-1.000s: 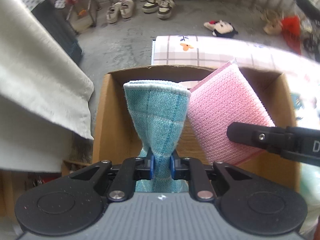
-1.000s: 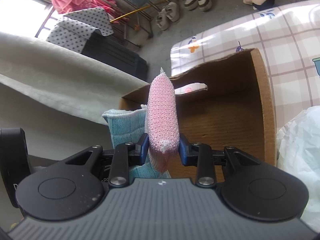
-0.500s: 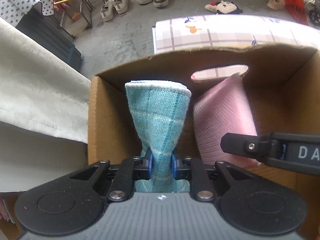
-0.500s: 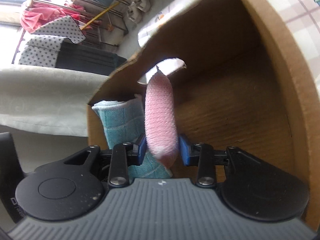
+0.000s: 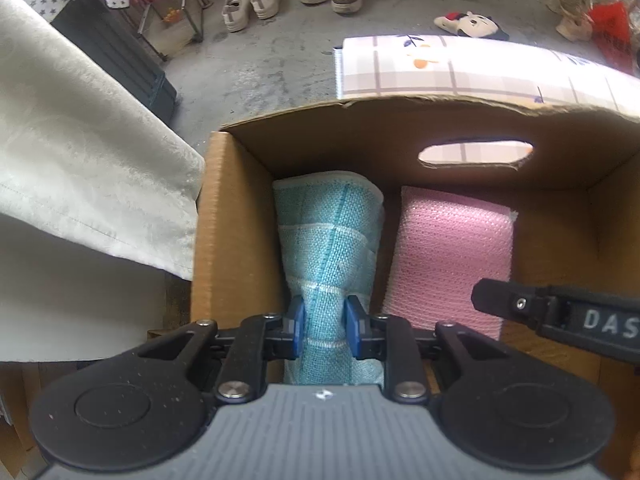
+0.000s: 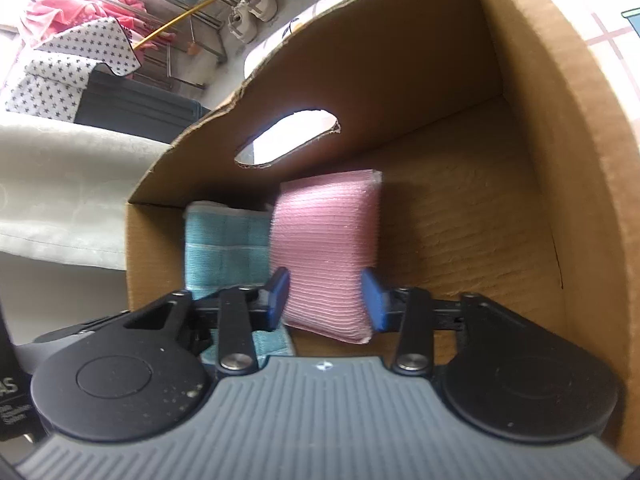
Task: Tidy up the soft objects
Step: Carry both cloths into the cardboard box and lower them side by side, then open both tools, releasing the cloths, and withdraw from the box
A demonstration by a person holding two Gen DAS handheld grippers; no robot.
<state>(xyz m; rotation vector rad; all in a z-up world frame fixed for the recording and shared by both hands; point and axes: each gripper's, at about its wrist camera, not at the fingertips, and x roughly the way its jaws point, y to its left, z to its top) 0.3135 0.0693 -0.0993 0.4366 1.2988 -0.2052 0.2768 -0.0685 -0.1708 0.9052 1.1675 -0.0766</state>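
Left gripper (image 5: 324, 326) opening, pads touching blue cloth (image 5: 328, 240). Right gripper (image 6: 324, 298) closing around pink cloth (image 6: 326, 248), pads barely off it. Both cloths side by side in cardboard box (image 5: 208, 220).

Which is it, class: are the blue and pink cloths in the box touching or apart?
Apart. The left wrist view shows a strip of bare cardboard between the blue cloth and pink cloth.

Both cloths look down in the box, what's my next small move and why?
Probably let both go and lift straight out. The blue cloth and pink cloth lie side by side in the box; the left gripper is opening, the right gripper closing around pink.
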